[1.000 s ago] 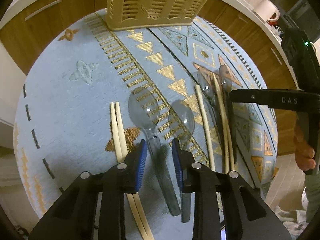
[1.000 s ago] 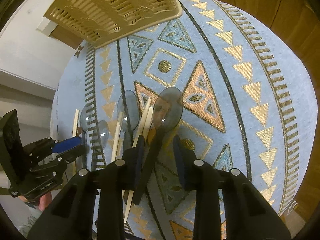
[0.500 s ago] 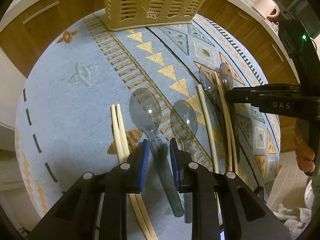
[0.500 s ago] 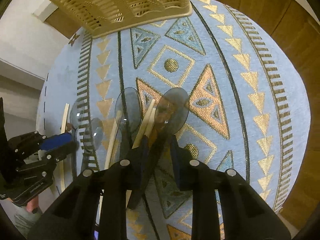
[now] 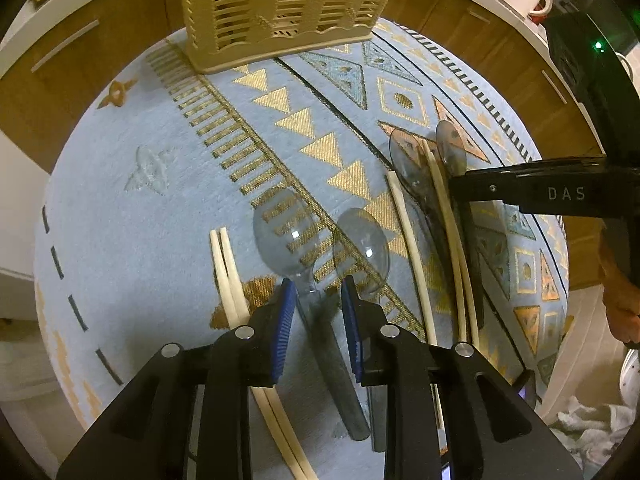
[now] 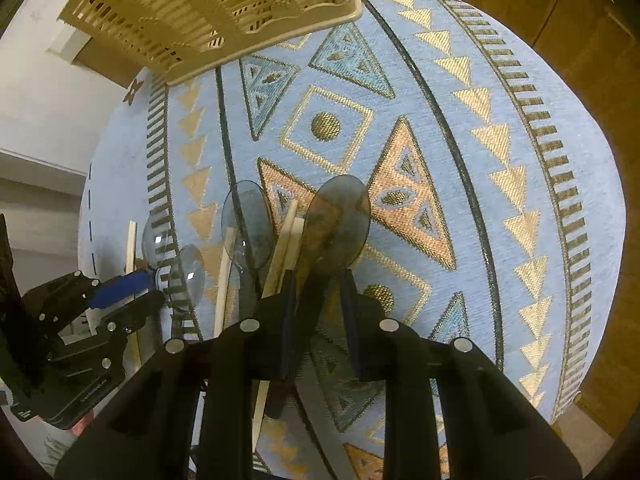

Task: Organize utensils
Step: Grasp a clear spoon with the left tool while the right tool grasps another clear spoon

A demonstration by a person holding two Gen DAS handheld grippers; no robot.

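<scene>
A: Hovering over the handles with both tools, why there?

B: Handles are the slimmest part to catch. The right hand-held gripper [image 6: 318, 292] is pinching the dark spoon [image 6: 340, 220] at its neck, its jaws having just been closing on it. The left hand-held gripper [image 5: 318, 308] is straddling the clear spoon [image 5: 286, 236], narrowly spread; I cannot tell whether it is pressing.

A: What is lying on the desk [image 5: 120, 240]?

B: Four spoons and five chopsticks [image 5: 226, 264] are lying flat, with one basket [image 5: 280, 8] standing beyond them
</scene>
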